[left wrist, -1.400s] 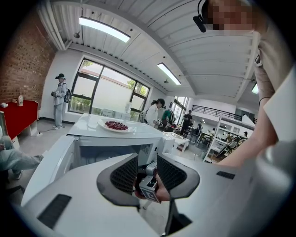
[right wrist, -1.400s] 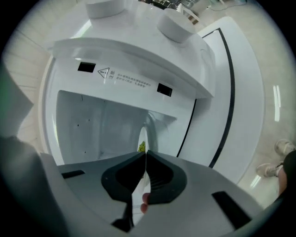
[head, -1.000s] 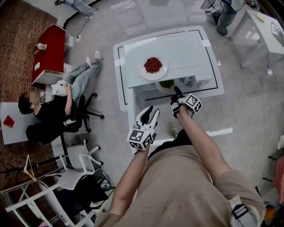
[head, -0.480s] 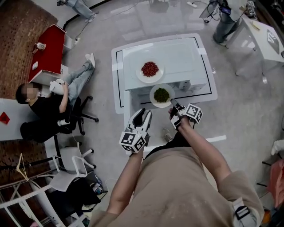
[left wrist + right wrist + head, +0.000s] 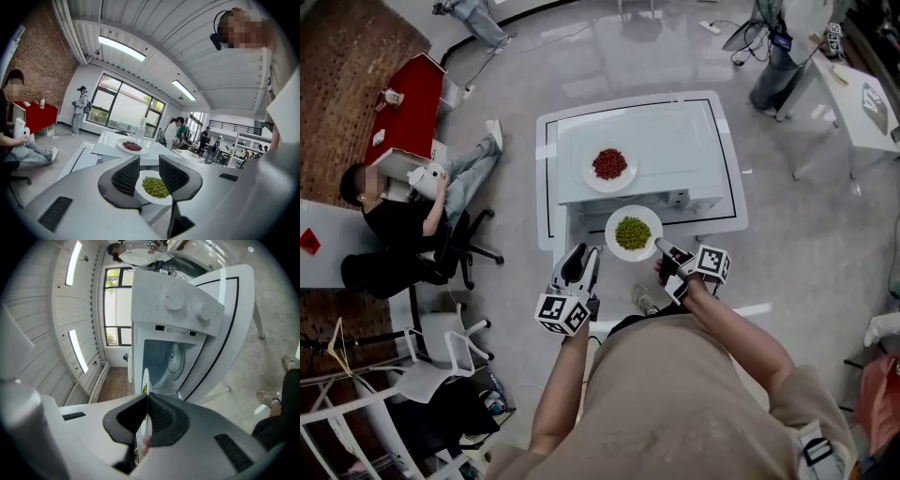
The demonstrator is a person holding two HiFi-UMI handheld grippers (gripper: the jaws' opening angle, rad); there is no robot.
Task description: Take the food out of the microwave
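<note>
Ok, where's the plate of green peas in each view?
Head view: centre, plate of green peas before the microwave, rim in right gripper.
Left gripper view: low centre, beyond the open jaws.
Right gripper view: edge-on, clamped between the jaws.
Shared landmark: the white microwave.

Shiny white things, dull grey tools

The microwave (image 5: pixel 675 141) is smooth, white and a bit shiny. The plate (image 5: pixel 613 223) of green food looks like glossy white china. The left hand-held gripper (image 5: pixel 581 253) and the right hand-held gripper (image 5: pixel 662 247) are smooth matt plastic with bumpy black pads (image 5: pixel 126 174). The grey floor (image 5: pixel 806 234) shines. The far brick wall (image 5: pixel 37 70) looks rough.
</note>
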